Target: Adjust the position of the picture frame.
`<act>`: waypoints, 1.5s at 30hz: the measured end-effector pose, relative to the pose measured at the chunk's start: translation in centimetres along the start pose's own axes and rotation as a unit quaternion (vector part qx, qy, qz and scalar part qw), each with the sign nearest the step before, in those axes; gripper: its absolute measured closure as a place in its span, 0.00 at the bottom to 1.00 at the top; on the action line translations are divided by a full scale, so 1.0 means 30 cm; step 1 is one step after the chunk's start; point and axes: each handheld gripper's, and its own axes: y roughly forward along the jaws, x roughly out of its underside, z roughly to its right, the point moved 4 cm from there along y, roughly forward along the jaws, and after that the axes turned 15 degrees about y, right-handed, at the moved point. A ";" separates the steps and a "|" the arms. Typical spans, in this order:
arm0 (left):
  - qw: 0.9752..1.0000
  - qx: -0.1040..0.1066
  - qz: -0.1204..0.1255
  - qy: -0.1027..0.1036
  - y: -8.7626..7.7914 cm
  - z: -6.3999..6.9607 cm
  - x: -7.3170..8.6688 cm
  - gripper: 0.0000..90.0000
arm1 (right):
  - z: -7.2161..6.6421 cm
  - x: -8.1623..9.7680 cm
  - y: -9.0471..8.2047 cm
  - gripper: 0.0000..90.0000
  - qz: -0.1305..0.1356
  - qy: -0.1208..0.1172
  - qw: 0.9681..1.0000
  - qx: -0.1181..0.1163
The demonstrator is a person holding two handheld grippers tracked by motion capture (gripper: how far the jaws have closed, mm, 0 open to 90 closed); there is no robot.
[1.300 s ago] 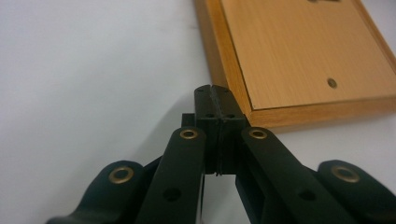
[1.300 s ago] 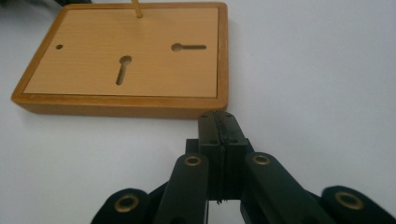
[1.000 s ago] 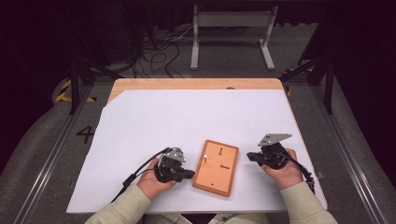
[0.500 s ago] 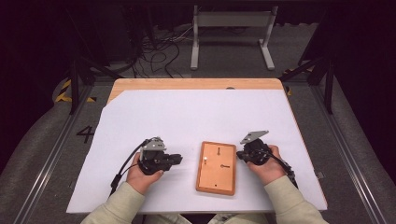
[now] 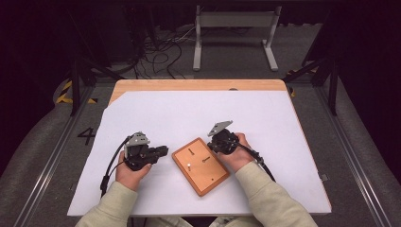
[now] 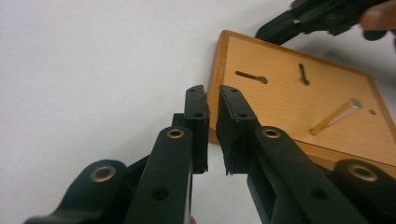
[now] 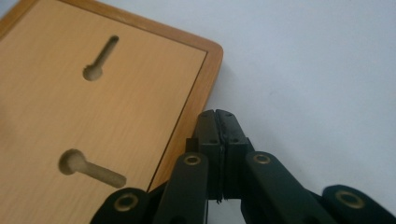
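A flat wooden board (image 5: 208,172) with keyhole slots (image 7: 100,58) lies skewed on the white sheet, a short peg (image 6: 334,116) standing up from it. My right gripper (image 5: 211,145) is shut with nothing in it; its tips (image 7: 216,114) rest against the board's long edge close to a rounded corner. My left gripper (image 5: 165,150) lies level just left of the board. Its jaws have just been opening and now stand a narrow gap apart (image 6: 212,93), with nothing between them, pointing at the board's near corner.
The white sheet (image 5: 189,113) covers a wooden table whose far edge (image 5: 198,85) shows bare. Beyond the table are a metal stand (image 5: 234,23) and floor cables (image 5: 161,52). Cables trail from both grippers toward the person.
My right gripper slid left against the board, which has turned so its far end swings left. My left gripper drew back to the left and its jaws parted slightly.
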 end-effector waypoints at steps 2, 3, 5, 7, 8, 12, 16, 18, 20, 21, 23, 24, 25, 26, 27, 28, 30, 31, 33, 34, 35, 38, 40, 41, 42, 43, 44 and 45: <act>1.000 -0.006 -0.008 -0.004 0.018 -0.011 0.004 0.92 | 0.005 0.017 -0.054 0.99 0.021 0.006 1.000 0.006; 1.000 -0.006 -0.008 -0.004 0.018 -0.011 0.004 0.93 | 0.005 0.017 -0.054 0.99 0.021 0.006 1.000 0.006; 1.000 0.000 -0.020 -0.006 0.053 -0.019 0.009 0.93 | 0.021 0.059 -0.130 0.99 0.040 0.022 0.999 -0.006; 0.999 0.002 -0.039 -0.002 0.091 -0.021 0.015 0.93 | 0.026 0.079 -0.153 0.99 0.044 0.027 0.999 -0.010; 0.999 0.005 -0.048 -0.004 0.113 -0.022 0.020 0.93 | 0.028 0.095 -0.169 0.99 0.045 0.031 0.998 -0.015; 0.999 0.005 -0.053 0.001 0.137 -0.031 0.013 0.94 | 0.004 0.168 -0.218 1.00 0.041 0.034 0.998 -0.043; 0.998 0.015 -0.060 0.002 0.153 -0.029 0.016 0.96 | -0.062 0.192 -0.258 1.00 0.044 0.015 0.997 -0.065; 0.998 0.022 -0.061 0.000 0.162 -0.030 0.015 1.00 | -0.109 0.190 -0.279 1.00 0.051 0.002 0.996 -0.076; 0.998 0.021 -0.063 0.001 0.162 -0.028 0.014 1.00 | -0.124 0.188 -0.286 1.00 0.051 -0.001 0.996 -0.079; 0.998 0.021 -0.063 0.001 0.162 -0.028 0.014 1.00 | -0.128 0.188 -0.289 1.00 0.051 -0.003 0.996 -0.080; 0.997 0.024 -0.070 0.007 0.155 -0.019 0.015 1.00 | -0.132 0.191 -0.294 1.00 0.053 -0.002 0.995 -0.081; 0.997 0.033 -0.072 0.005 0.152 -0.008 0.016 1.00 | -0.133 0.194 -0.296 1.00 0.052 -0.002 0.995 -0.082; 0.997 0.033 -0.072 0.005 0.152 -0.008 0.016 1.00 | -0.133 0.194 -0.296 1.00 0.052 -0.002 0.995 -0.082; 0.996 0.042 -0.075 0.012 0.149 0.007 0.017 1.00 | -0.134 0.197 -0.299 1.00 0.051 -0.001 0.995 -0.082; 0.995 0.050 -0.082 0.021 0.145 0.028 0.017 1.00 | -0.137 0.202 -0.303 1.00 0.051 0.001 0.995 -0.085; 0.994 0.056 -0.085 0.026 0.143 0.042 0.016 1.00 | -0.141 0.208 -0.305 1.00 0.052 -0.003 0.995 -0.086; 0.991 0.088 -0.093 0.040 0.139 0.083 0.017 1.00 | -0.145 0.218 -0.305 1.00 0.050 -0.005 0.995 -0.084; 0.989 0.103 -0.098 0.045 0.137 0.100 0.017 1.00 | -0.147 0.224 -0.305 1.00 0.049 -0.003 0.995 -0.087; 0.988 0.111 -0.095 0.045 0.129 0.112 0.013 1.00 | -0.154 0.233 -0.308 1.00 0.048 -0.004 0.995 -0.091; 0.989 0.113 -0.089 0.043 0.122 0.109 0.009 0.99 | -0.160 0.236 -0.310 1.00 0.048 -0.005 0.994 -0.093; 0.990 0.112 -0.079 0.036 0.114 0.099 0.004 0.95 | -0.168 0.240 -0.312 1.00 0.047 -0.008 0.994 -0.099; 0.993 0.093 -0.062 0.028 0.096 0.079 0.001 0.91 | -0.214 0.254 -0.309 1.00 0.041 -0.019 0.991 -0.123; 0.994 0.087 -0.057 0.028 0.092 0.074 0.001 0.90 | -0.230 0.258 -0.303 1.00 0.039 -0.025 0.990 -0.130; 0.995 0.080 -0.054 0.026 0.087 0.069 0.000 0.89 | -0.247 0.262 -0.294 1.00 0.035 -0.031 0.990 -0.135; 0.996 0.077 -0.051 0.023 0.085 0.067 -0.001 0.88 | -0.265 0.268 -0.281 1.00 0.028 -0.039 0.989 -0.142; 0.996 0.074 -0.048 0.025 0.081 0.063 -0.001 0.88 | -0.279 0.272 -0.271 1.00 0.022 -0.043 0.988 -0.147; 0.996 0.071 -0.046 0.027 0.079 0.060 -0.002 0.87 | -0.295 0.277 -0.260 1.00 0.016 -0.048 0.987 -0.152; 0.996 0.068 -0.045 0.025 0.078 0.060 -0.002 0.86 | -0.308 0.281 -0.251 1.00 0.011 -0.053 0.986 -0.156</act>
